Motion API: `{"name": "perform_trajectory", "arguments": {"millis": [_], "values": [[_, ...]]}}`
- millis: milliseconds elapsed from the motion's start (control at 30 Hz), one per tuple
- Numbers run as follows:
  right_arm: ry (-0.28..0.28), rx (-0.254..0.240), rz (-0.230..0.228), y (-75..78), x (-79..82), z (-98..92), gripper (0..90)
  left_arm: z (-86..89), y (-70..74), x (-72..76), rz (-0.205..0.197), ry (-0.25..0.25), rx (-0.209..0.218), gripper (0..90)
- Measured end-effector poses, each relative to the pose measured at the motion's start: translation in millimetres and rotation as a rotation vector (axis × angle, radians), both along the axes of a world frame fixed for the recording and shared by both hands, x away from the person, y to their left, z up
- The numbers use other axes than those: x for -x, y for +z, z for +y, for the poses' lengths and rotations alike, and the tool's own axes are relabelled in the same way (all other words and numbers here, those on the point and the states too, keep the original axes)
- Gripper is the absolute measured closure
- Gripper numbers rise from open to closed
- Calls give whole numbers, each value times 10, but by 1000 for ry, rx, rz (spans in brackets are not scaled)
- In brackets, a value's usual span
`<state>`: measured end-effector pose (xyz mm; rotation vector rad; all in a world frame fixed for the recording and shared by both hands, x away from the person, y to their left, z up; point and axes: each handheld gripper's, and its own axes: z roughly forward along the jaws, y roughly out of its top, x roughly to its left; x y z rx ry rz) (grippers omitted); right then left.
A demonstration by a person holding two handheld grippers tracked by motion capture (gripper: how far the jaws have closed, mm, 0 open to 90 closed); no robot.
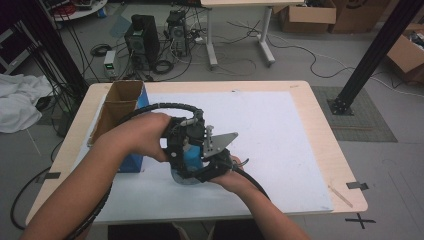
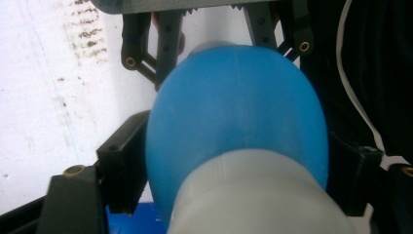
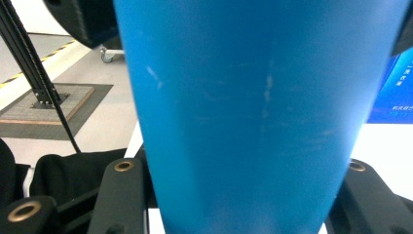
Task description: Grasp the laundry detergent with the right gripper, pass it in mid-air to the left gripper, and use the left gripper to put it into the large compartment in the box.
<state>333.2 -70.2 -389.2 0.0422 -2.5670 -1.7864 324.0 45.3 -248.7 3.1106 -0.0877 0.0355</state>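
Note:
A blue bottle (image 1: 192,155) with a white cap (image 2: 258,200) is held just above the white mat, between both grippers. My left gripper (image 1: 181,150) comes in from the left and is shut on the bottle (image 2: 234,112), its black jaws pressing on either side of the rounded blue shoulder. My right gripper (image 1: 211,167), with the grey plate (image 1: 221,142) on top, meets it from the right and is shut on the bottle's straight blue body (image 3: 248,107). The right gripper's fingers (image 2: 165,44) show beyond the bottle in the left gripper view.
An open cardboard box (image 1: 120,106) stands at the table's left, with a blue box (image 1: 132,162) against its near side. A white mat (image 1: 285,140) covers most of the wooden table (image 1: 325,145). Computers and cables lie on the floor behind.

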Motion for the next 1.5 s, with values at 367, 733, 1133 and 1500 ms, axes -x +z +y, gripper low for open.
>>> {"name": "perform_trajectory", "arguments": {"millis": [367, 733, 1133, 1500], "values": [[-4, -5, 12, 0, -2, -12, 468, -8, -2, -5, -11, 6, -5, 291], [-1, -7, 26, -11, 0, -11, 469, -20, -14, 8, -16, -1, -14, 346], [1, -11, 28, -18, 4, -5, 469, -14, -21, 20, -27, -5, -17, 376], [-5, -18, 23, 3, 7, -11, 469, -18, 6, 29, -40, -13, -21, 385]]}}
